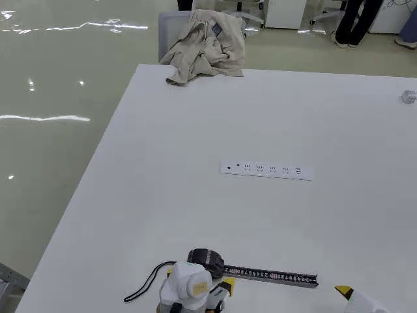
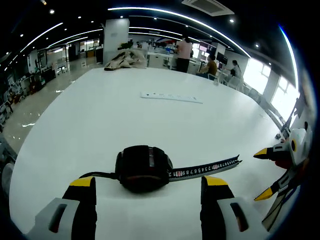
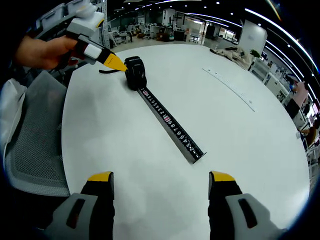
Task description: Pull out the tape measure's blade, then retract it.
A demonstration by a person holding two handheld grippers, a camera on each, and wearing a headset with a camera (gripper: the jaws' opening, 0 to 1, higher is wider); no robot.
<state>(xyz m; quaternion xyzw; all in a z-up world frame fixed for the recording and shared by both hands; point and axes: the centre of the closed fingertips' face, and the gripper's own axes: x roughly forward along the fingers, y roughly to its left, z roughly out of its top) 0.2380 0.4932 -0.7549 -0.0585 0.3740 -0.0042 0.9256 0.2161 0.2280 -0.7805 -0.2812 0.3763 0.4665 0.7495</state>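
A black tape measure (image 1: 206, 261) lies on the white table (image 1: 195, 163) near its front edge, and its blade (image 1: 273, 276) lies pulled out flat to the right. My left gripper (image 1: 199, 280) sits just behind the case, open, with the case (image 2: 144, 167) in front of its spread yellow-tipped jaws and touching neither. My right gripper (image 1: 348, 295) is at the lower right, open, a short way back from the blade's end hook (image 3: 197, 156). In the right gripper view the blade (image 3: 170, 122) runs away from my right gripper (image 3: 161, 176) to the case (image 3: 135, 72), and beside the case a hand holds the left gripper (image 3: 95, 50).
A white power strip (image 1: 266, 170) lies at mid table. A beige jacket (image 1: 207, 45) hangs over a chair at the far edge. A small clear object (image 1: 408, 97) sits at the far right. The tape's black wrist strap (image 1: 146, 283) trails left. The table's left edge drops to the floor.
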